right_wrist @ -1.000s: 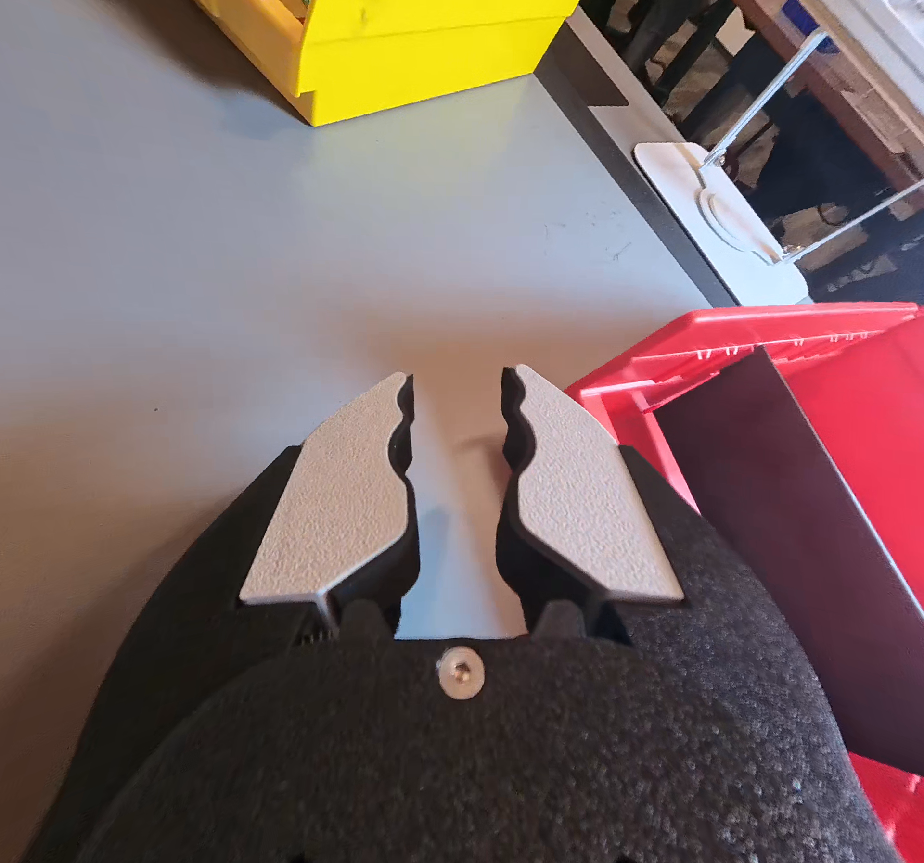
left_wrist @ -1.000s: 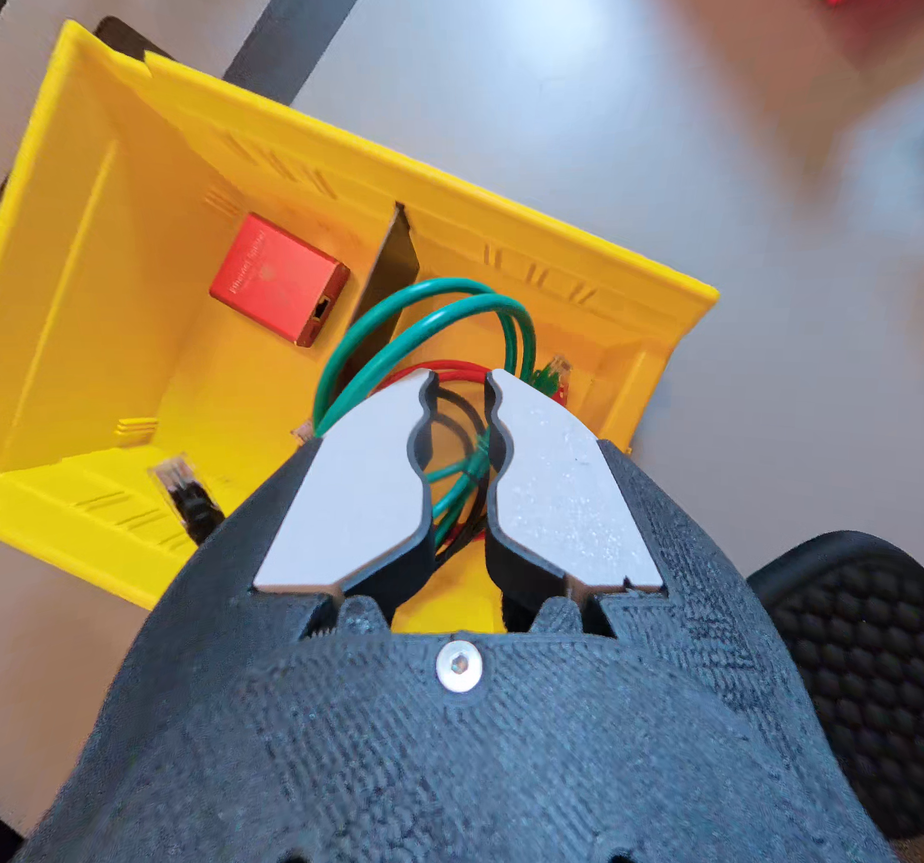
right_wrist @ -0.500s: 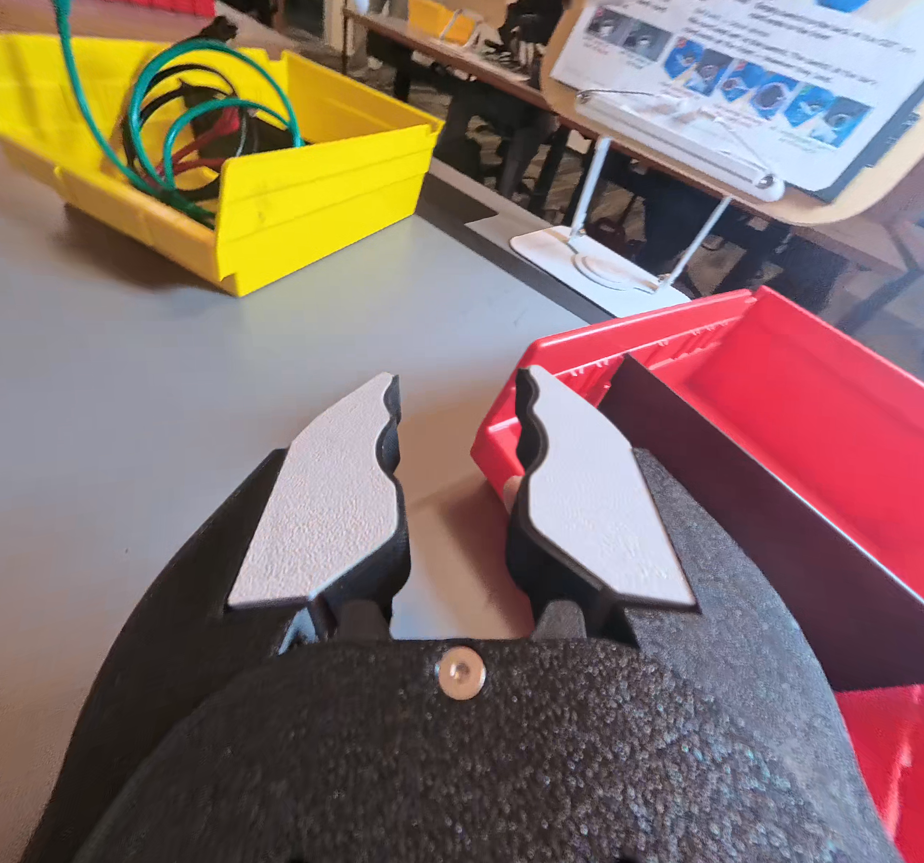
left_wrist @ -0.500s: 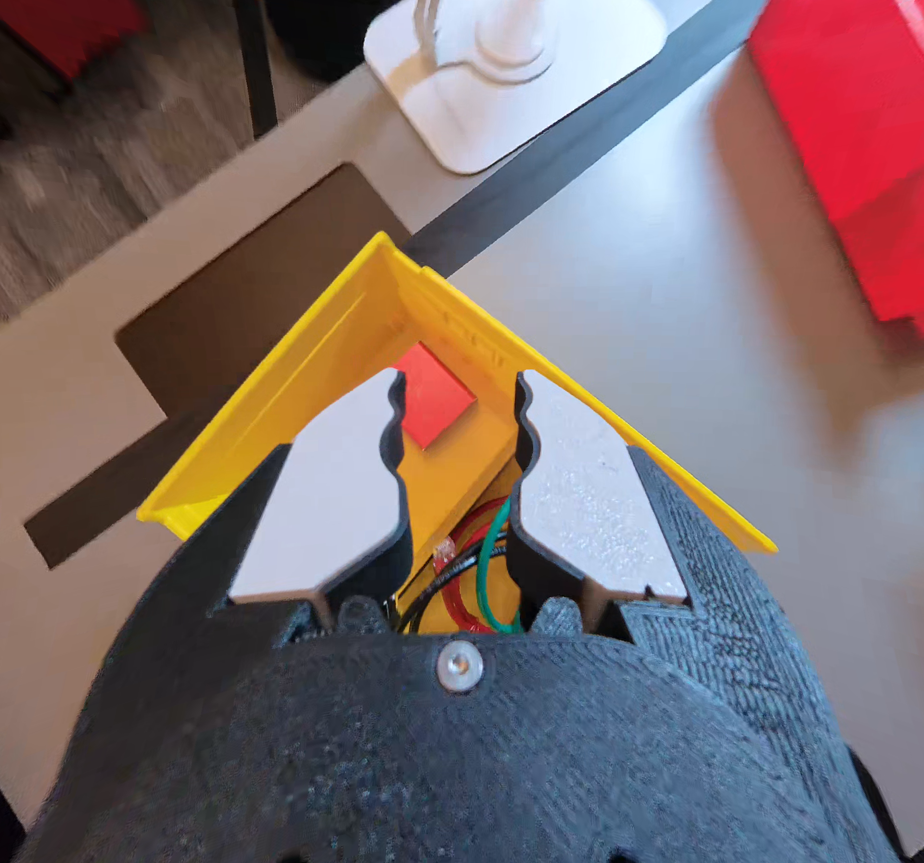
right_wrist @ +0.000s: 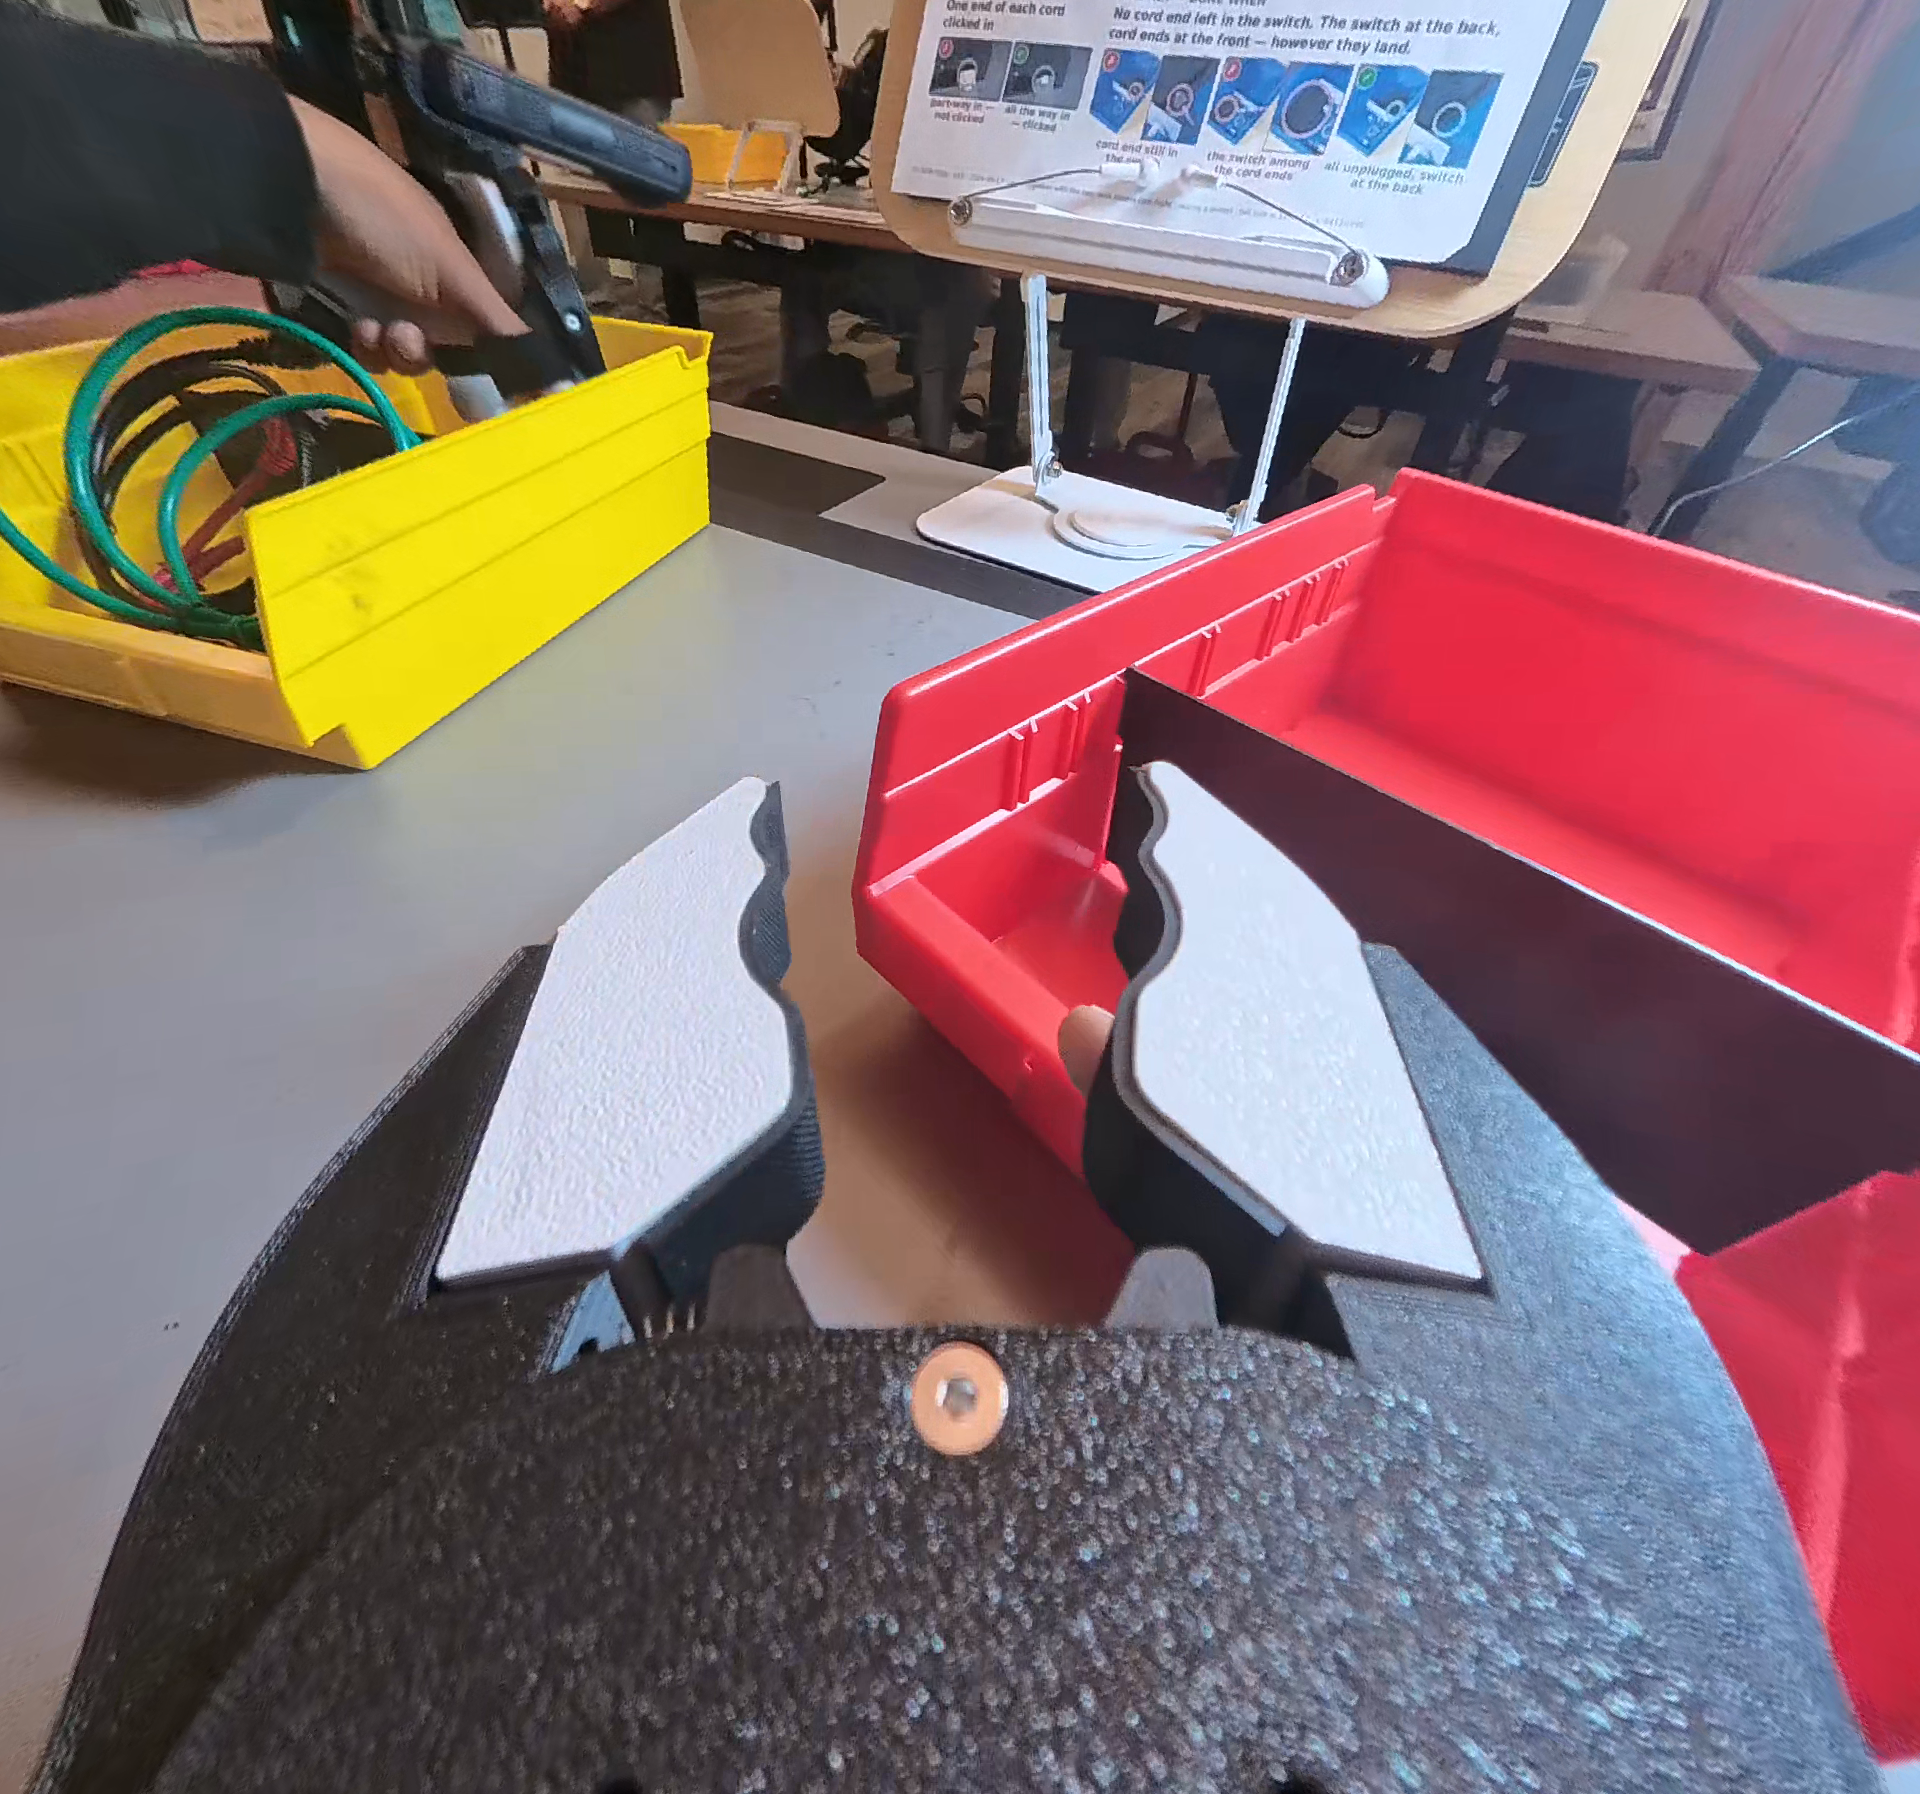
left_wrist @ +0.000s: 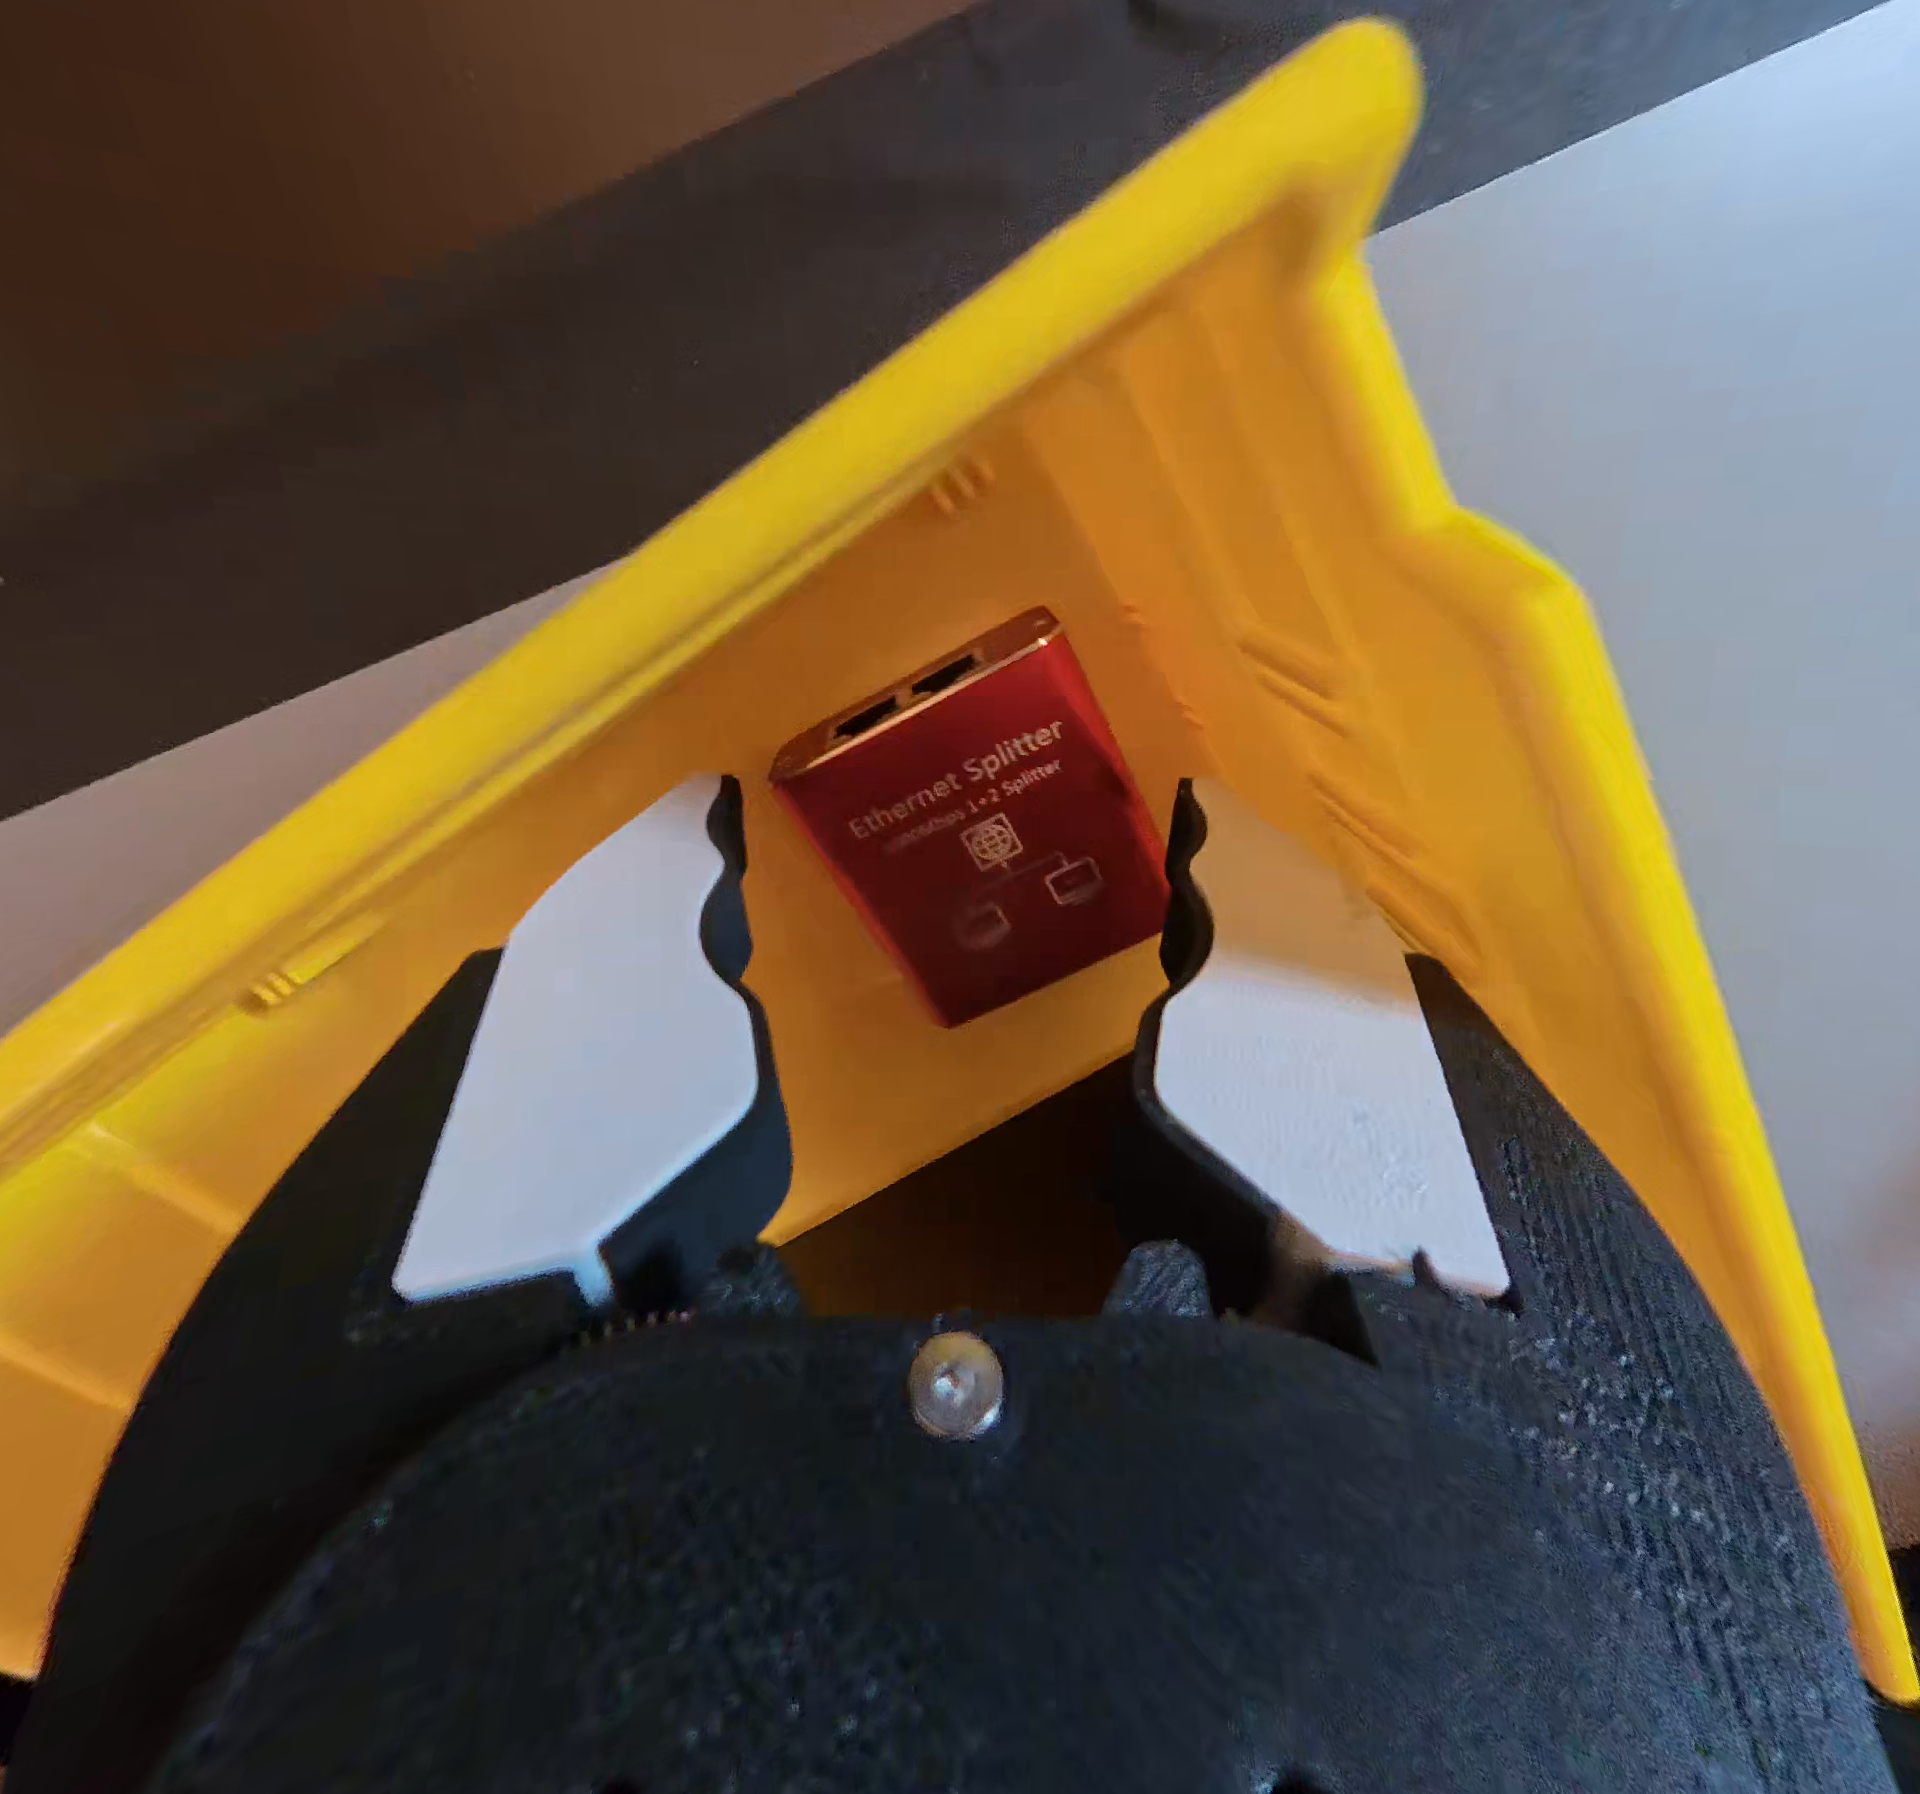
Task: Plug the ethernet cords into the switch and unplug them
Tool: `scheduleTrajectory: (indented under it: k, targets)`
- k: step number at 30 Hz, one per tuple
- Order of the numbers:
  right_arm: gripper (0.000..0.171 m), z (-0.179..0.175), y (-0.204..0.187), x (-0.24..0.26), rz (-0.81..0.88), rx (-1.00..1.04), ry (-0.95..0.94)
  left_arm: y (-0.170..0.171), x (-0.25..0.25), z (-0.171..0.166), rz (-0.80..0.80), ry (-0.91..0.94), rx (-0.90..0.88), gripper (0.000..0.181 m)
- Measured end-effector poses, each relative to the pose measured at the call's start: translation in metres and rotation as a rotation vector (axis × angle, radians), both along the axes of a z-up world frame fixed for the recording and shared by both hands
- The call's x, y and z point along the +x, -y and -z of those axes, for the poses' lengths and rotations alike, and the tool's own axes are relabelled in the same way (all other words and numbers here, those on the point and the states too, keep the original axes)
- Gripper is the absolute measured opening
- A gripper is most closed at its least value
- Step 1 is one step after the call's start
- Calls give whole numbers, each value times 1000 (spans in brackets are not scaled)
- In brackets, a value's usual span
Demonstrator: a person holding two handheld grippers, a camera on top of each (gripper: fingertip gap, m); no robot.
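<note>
In the left wrist view the left gripper (left_wrist: 956, 897) reaches into a yellow bin (left_wrist: 1299, 456), its two fingers spread wide and holding nothing. Between them, toward 12 o'clock, lies one red switch (left_wrist: 987, 840) on the bin floor, near the corner where two walls meet. Two ports show on its far end; whether the near end has any cannot be seen. The fingers flank the switch, but whether they touch it cannot be told, and the picture is slightly smeared. The cords are hidden from this view behind the gripper body.

The right wrist view shows the right gripper (right_wrist: 961, 923) over the grey counter (right_wrist: 312, 965), its fingers also apart and empty. At 1 o'clock sits one red bin (right_wrist: 1558, 601), cut off at the right edge, with one black divider (right_wrist: 1507, 934) across it; the right finger overlaps the bin's near corner. A fingertip (right_wrist: 1086, 1043) peeks out beside that finger. At 10 o'clock the yellow bin holds coiled ethernet cords (right_wrist: 177, 456): green, red and black strands tangle together, so their number cannot be counted and their plugs are hard to make out. A person's hand (right_wrist: 405, 258) holds the other gripper down into that bin's far end, its tips hidden by the wall. At 12 o'clock stands one white stand (right_wrist: 1122, 518) carrying an instruction sheet (right_wrist: 1226, 51), cut off at the top.
</note>
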State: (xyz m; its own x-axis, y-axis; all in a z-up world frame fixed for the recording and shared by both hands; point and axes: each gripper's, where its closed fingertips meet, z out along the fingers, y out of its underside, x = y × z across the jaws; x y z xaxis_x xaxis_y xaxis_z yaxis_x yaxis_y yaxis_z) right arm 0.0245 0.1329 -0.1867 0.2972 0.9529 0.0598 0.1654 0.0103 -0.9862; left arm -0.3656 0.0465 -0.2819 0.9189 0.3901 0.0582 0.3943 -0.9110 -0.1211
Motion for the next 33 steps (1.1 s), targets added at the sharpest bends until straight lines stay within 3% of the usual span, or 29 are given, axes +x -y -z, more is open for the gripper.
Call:
scheduleTrajectory:
  k: [8,12,16,21,24,27,30,33]
  targets:
    - [58,-1,2,0,-22,-14,-9,5,5,19,-12,46,-76,77]
    - [56,-1,3,0,-23,1,-7,1,-7,11,48,-76,-67,75]
    - [56,-2,6,-1,-31,30,-7,-9,-8,-30,99,-121,41,74]
    - [56,-2,15,-6,-63,68,-5,-23,14,-120,204,-186,327,74]
    - [55,-2,24,-9,-88,102,-3,-25,60,-172,306,-157,572,74]
    - [55,-6,36,-13,-120,130,-13,-15,137,-204,447,-34,821,74]
    - [56,-14,59,-22,-177,187,-27,5,215,-205,585,40,999,74]
    - [56,-31,90,-31,-255,323,-55,26,281,-176,695,48,1073,73]
